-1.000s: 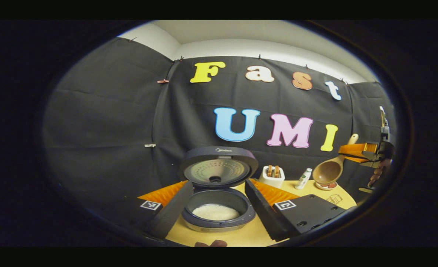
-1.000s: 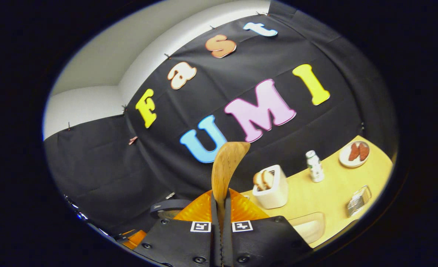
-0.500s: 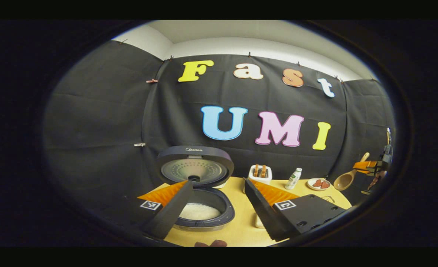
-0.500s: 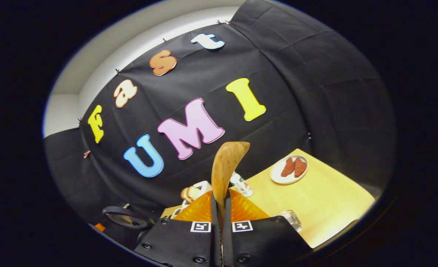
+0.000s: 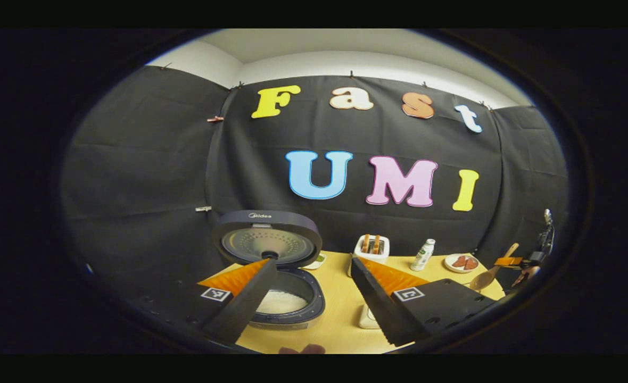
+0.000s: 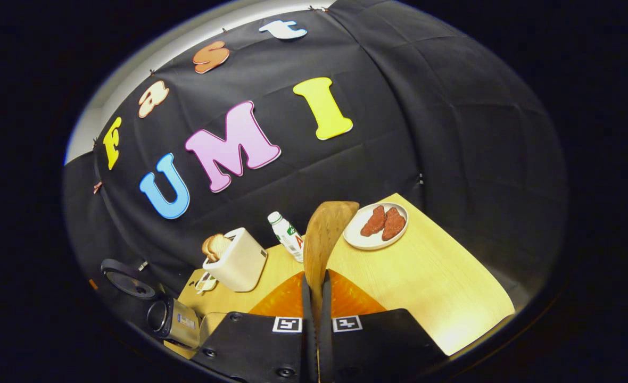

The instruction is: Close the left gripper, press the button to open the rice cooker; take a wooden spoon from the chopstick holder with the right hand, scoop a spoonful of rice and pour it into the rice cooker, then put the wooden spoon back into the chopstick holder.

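On the desk (image 5: 340, 324), the rice cooker (image 5: 279, 266) stands with its lid up and white rice in the pot, between the spread fingers of the released left gripper (image 5: 314, 298). Off at the right edge, the right gripper (image 6: 314, 287) clamps the wooden spoon (image 6: 324, 234) above the desk, near a plate of meat (image 6: 375, 226), milk bottle (image 6: 287, 234) and toaster (image 6: 237, 260).

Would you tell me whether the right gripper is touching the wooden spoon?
Touching: the right gripper view shows the right gripper with both fingers pressed on the wooden spoon.
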The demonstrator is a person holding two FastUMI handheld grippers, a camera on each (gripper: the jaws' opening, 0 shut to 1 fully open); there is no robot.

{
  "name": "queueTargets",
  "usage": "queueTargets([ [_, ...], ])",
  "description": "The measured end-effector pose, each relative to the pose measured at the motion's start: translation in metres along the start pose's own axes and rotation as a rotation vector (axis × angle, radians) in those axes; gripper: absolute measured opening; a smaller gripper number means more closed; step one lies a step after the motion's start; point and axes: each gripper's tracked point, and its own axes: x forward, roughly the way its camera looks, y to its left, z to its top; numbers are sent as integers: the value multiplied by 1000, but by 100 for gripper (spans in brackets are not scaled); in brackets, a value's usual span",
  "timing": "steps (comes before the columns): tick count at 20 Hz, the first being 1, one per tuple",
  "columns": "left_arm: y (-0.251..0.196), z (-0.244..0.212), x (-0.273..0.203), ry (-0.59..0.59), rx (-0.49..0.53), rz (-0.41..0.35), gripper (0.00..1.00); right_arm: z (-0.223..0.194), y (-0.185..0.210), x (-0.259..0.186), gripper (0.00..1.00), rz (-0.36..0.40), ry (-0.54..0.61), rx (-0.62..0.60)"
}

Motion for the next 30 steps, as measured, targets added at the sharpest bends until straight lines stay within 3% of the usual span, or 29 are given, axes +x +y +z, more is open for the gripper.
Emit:
queueTargets([
  [10, -19, 2, 4, 19, 12, 52, 95, -48, -30, 46, 7, -29, 106, -3],
  [15, -16, 4, 6, 25, 3, 60, 95, -70, -38, 50, 9, -44, 164, 24],
  [18, -14, 7, 6, 20, 9, 56, 95, -70, -32, 40, 16, -34, 172, 60],
  [19, -13, 8, 7, 18, 13, 53, 95, -70, -36, 41, 27, -43, 167, 63],
  [21, -10, 11, 8, 9, 19, 45, 93, -68, -36, 34, 36, -50, 159, 76],
  [22, -9, 13, 8, 5, 20, 40, 93, -65, -36, 29, 47, -56, 154, 79],
  [23, -7, 15, 9, 0, 19, 35, 95, -64, -39, 25, 75, -70, 150, 80],
  [25, -4, 18, 12, -5, 12, 22, 95, -52, -40, 12, 90, -93, 117, 73],
  [30, 6, 35, 15, -44, 21, -7, 95, -9, -38, -43, 92, -160, -31, 18],
])
